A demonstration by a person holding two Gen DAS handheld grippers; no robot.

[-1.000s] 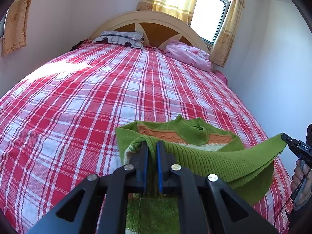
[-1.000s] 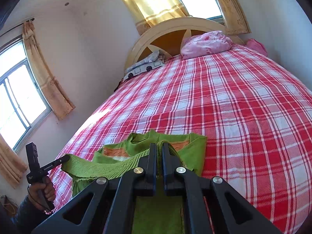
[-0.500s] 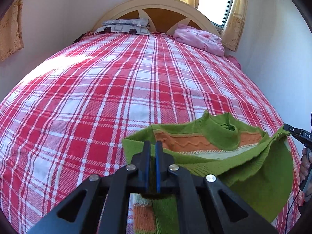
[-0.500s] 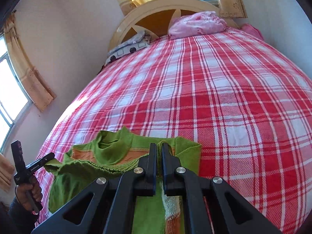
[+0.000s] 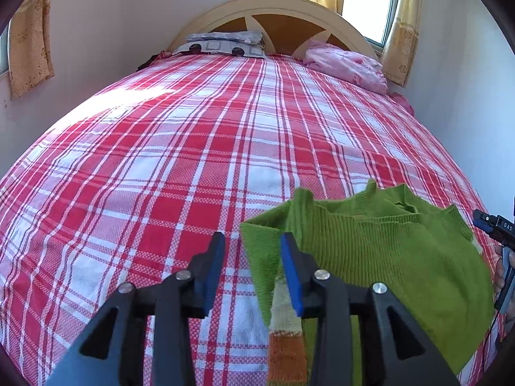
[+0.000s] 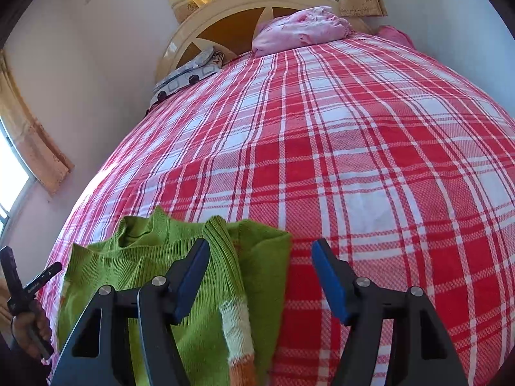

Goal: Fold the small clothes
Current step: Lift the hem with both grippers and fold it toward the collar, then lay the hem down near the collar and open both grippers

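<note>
On the near edge of the bed [image 5: 199, 148], the green sweater [image 5: 386, 257] lies folded over on itself, a striped sleeve trailing toward me. I read this as one fold just laid down: my left hand-held gripper [image 5: 252, 268] and right hand-held gripper [image 6: 259, 276] both stand wide, holding nothing. Next I'd judge a fresh grip on the near hem for a second fold. Pillows [image 5: 225, 45] and a pink bundle [image 5: 344, 67] sit far off, no obstruction

One green sweater [image 5: 386, 251], two claws [image 5: 252, 244] [image 6: 257, 251], two pillows [image 5: 225, 43] [image 5: 344, 67], one bed [image 5: 161, 160]
</note>
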